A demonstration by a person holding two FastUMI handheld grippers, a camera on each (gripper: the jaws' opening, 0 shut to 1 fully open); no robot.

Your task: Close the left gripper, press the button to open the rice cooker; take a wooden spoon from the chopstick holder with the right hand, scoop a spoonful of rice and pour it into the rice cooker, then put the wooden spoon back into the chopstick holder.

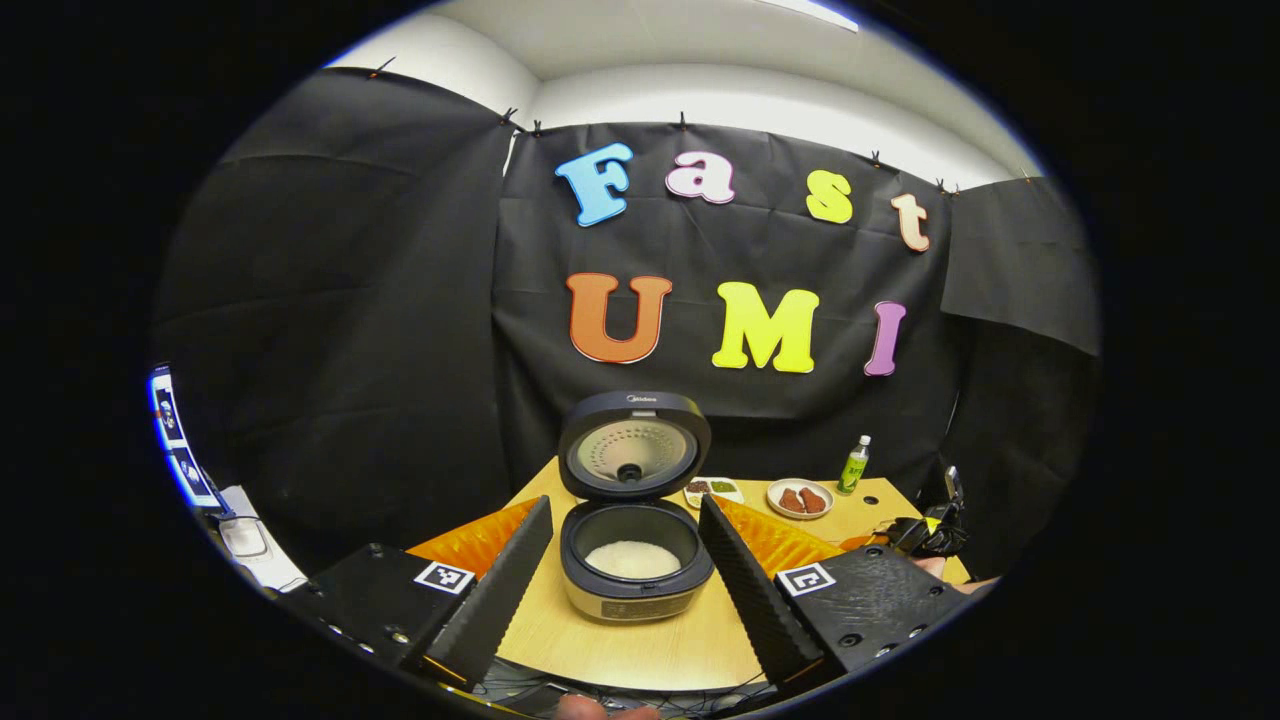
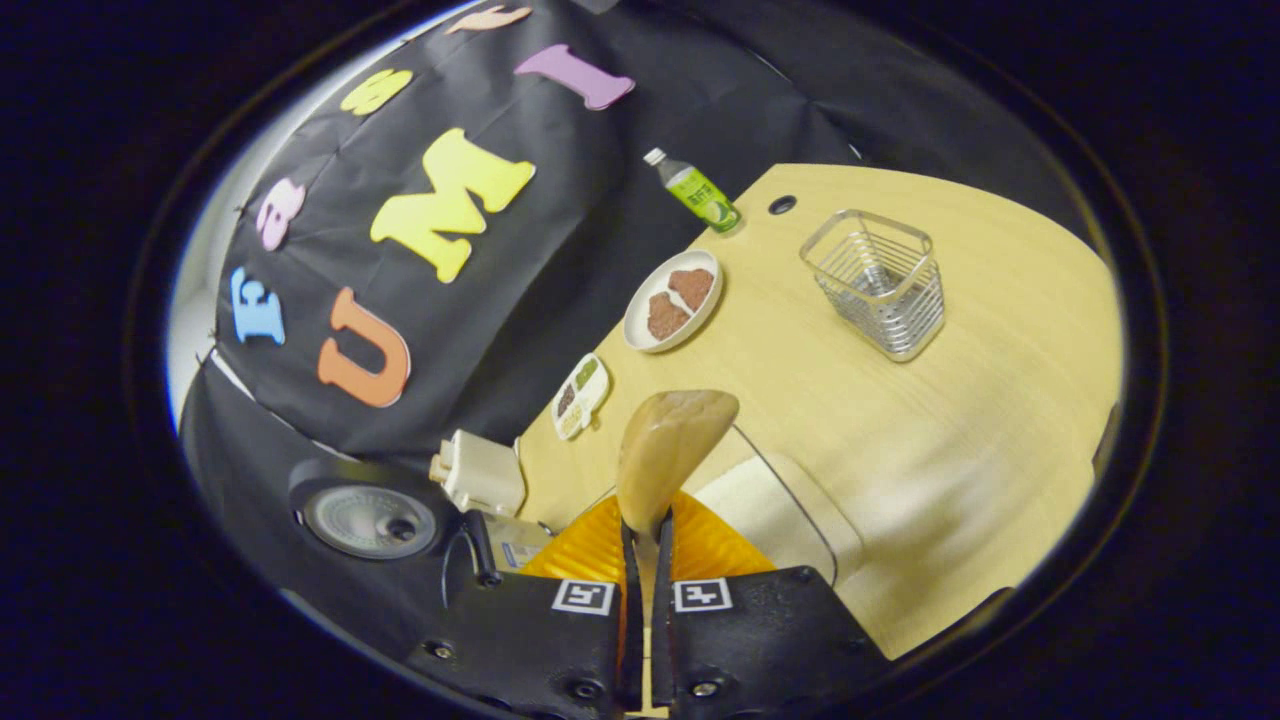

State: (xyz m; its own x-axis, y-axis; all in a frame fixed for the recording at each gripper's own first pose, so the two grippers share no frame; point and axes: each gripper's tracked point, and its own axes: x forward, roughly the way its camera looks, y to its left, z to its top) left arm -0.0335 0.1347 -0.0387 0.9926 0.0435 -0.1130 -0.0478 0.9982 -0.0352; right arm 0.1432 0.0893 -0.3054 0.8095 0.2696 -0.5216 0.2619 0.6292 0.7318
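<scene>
Right gripper (image 2: 646, 545) clamped on spoon (image 2: 668, 450), over rice box (image 2: 775, 510); left gripper (image 1: 625, 560) apart, framing open cooker (image 1: 635, 560) mid-table. Scooping step; next, carry level.

Rice (image 1: 632, 559) in open rice cooker (image 1: 634, 585) on table (image 1: 640, 645).

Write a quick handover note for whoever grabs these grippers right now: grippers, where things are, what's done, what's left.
Left gripper: open, empty, facing the rice cooker.
Right gripper: shut on the wooden spoon, whose bowl sits above a clear container of rice.
Rice cooker: lid up, white rice in the pot.
Chopstick holder: stands on the table, nothing in it.
Done: cooker opened, spoon taken.
Left: whether the scoop is already poured can't be told; if not, scoop and pour, then return the spoon to the holder.
</scene>
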